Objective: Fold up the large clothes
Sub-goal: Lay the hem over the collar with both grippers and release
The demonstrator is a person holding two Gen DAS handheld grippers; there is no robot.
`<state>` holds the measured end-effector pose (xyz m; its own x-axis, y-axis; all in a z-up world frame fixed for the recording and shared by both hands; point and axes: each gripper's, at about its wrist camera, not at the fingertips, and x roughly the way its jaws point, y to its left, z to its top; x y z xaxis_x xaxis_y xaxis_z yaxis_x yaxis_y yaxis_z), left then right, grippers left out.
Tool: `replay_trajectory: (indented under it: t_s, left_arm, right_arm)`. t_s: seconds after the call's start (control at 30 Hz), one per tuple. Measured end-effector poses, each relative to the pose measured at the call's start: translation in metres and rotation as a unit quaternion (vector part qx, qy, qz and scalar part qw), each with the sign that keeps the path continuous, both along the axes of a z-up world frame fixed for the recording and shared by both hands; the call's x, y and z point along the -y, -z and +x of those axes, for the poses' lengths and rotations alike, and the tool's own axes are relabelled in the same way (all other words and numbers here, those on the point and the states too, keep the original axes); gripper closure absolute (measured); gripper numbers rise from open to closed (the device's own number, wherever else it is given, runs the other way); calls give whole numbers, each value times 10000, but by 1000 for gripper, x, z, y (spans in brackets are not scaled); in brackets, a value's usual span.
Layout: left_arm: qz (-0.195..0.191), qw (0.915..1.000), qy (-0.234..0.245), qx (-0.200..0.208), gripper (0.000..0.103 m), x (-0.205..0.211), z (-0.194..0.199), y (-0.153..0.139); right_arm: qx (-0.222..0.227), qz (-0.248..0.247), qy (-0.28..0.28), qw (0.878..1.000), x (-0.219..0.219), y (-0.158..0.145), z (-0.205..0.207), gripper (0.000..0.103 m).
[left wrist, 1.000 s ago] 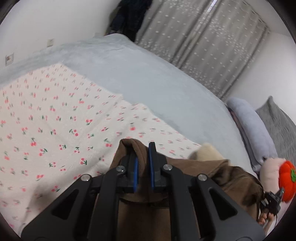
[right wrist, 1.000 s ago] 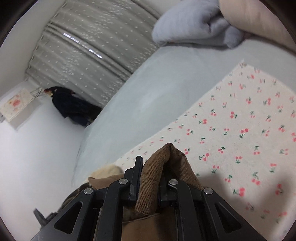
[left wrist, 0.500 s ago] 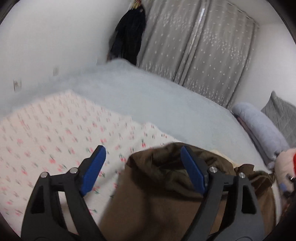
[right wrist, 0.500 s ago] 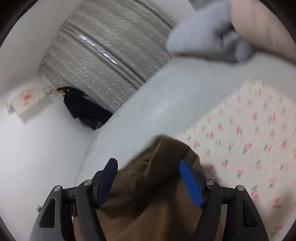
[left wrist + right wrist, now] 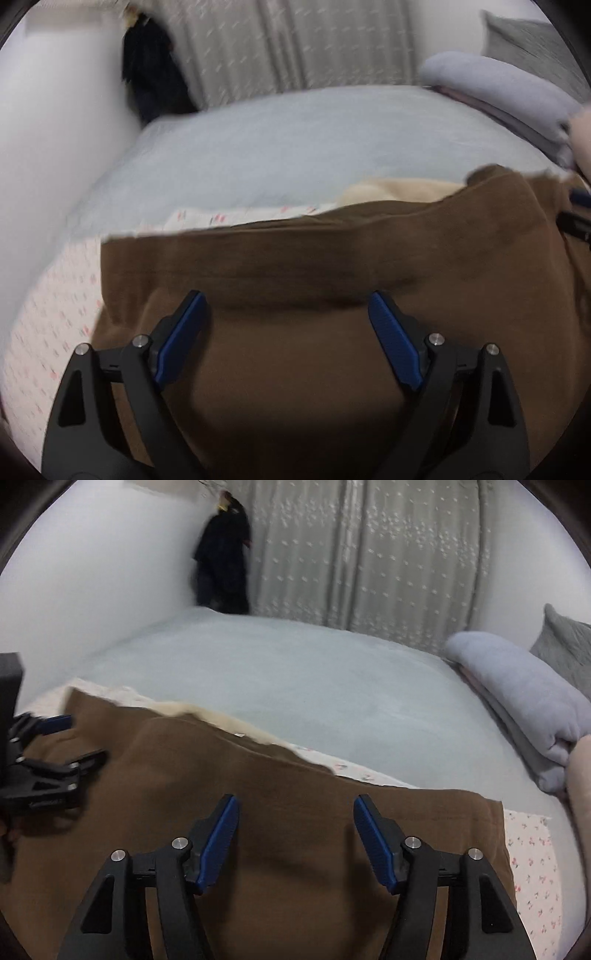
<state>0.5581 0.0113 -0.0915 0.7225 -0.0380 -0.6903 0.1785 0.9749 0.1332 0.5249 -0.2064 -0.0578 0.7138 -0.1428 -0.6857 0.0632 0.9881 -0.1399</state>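
Above the bed's (image 5: 295, 686) near edge, my left gripper (image 5: 284, 332) and right gripper (image 5: 293, 834) hang spread, jaws just released, over the brown garment (image 5: 258, 775).

Left hand-held gripper (image 5: 286, 321) jaws just opened wide, right hand-held gripper (image 5: 293, 825) narrowing, empty

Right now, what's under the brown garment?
The brown garment lies on a cherry-print sheet, with cream fleece peeking out at its far edge. Anything beneath its middle is covered.
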Motion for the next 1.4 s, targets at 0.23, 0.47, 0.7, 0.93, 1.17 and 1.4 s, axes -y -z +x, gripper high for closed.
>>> replay_trajectory:
  t_s: [0.23, 0.47, 0.7, 0.93, 1.17, 1.4]
  left_arm:
    - [-369, 9964, -722, 259, 10, -35, 7, -15]
    - [152, 9899, -1384, 264, 12, -58, 7, -16]
    - [-68, 9988, 410, 249, 12, -29, -95, -45]
    - [140, 9945, 1031, -146, 9, -17, -130, -3]
    - [100, 9987, 388, -304, 9, -86, -130, 8]
    - [389, 9986, -248, -278, 9, -139, -149, -13]
  right_arm:
    - [-200, 53, 365, 9991, 22, 7, 13, 103]
    - [43, -110, -5, 9999, 2, -32, -28, 92]
    - [-164, -350, -865, 9955, -51, -22, -89, 71]
    - [-698, -334, -1222, 9895, -63, 14, -110, 61]
    - [-690, -311, 128, 9970, 64, 22, -112, 60]
    - [-554, -318, 624, 9960, 107, -5, -163, 60]
